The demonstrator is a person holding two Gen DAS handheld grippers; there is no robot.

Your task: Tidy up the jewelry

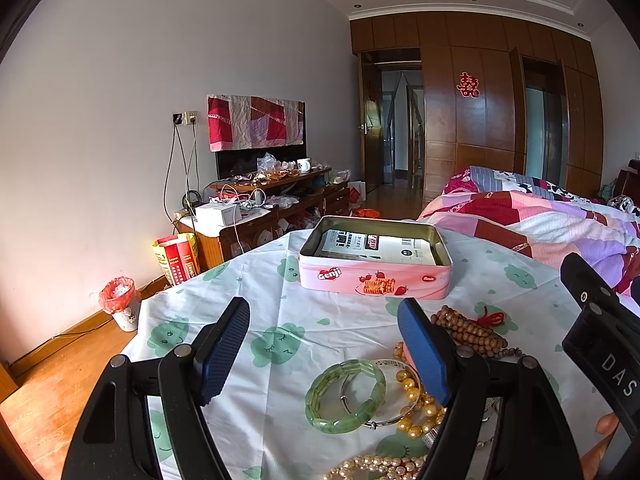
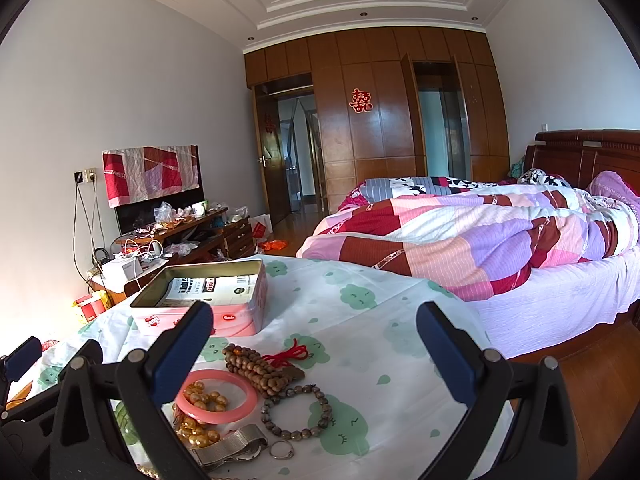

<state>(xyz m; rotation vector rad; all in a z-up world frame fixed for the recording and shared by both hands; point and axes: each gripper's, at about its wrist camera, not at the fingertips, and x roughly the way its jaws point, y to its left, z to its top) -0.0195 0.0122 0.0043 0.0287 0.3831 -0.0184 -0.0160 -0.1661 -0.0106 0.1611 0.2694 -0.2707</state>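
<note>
Under my left gripper (image 1: pixel 324 344), jaws wide and empty, lies the green jade bangle (image 1: pixel 346 396), tangled with a gold bead strand (image 1: pixel 416 400). Beyond sits the open Genji tin (image 1: pixel 376 256). My right gripper (image 2: pixel 316 352) gapes empty too; snagging neighbours looks likely.

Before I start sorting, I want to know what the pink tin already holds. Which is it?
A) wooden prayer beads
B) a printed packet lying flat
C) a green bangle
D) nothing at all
B: inside the open pink tin only a flat printed packet shows; the green bangle and wooden prayer beads lie on the cloth outside it.
</note>
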